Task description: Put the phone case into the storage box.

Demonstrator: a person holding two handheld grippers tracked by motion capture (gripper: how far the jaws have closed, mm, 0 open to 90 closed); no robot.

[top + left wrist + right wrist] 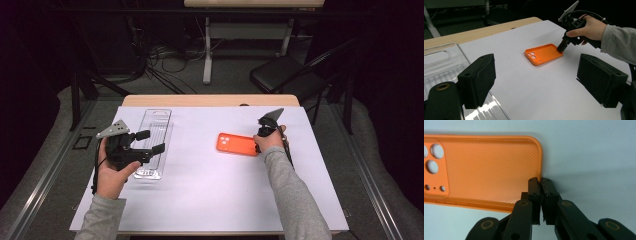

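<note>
right tongs (541,185) pinched nearly shut on the end rim of the orange phone case (237,144), which lies inside-up, flat on the white tabletop (210,190) right of centre, camera cutouts pointing toward the left side. left tongs (150,142) spread wide, holding nothing, hovering over the clear plastic package (152,132) at the left of the tabletop. in the left gripper view the case (544,53) sits well apart from the package (441,67).

risks, as a guess: the grip is only on a thin soft rim, so the case could flex and slip out on lift, or swing and drop. the package is light and could skate if the left tongs bump it.

no brand, label or readable writing on case or package.
</note>
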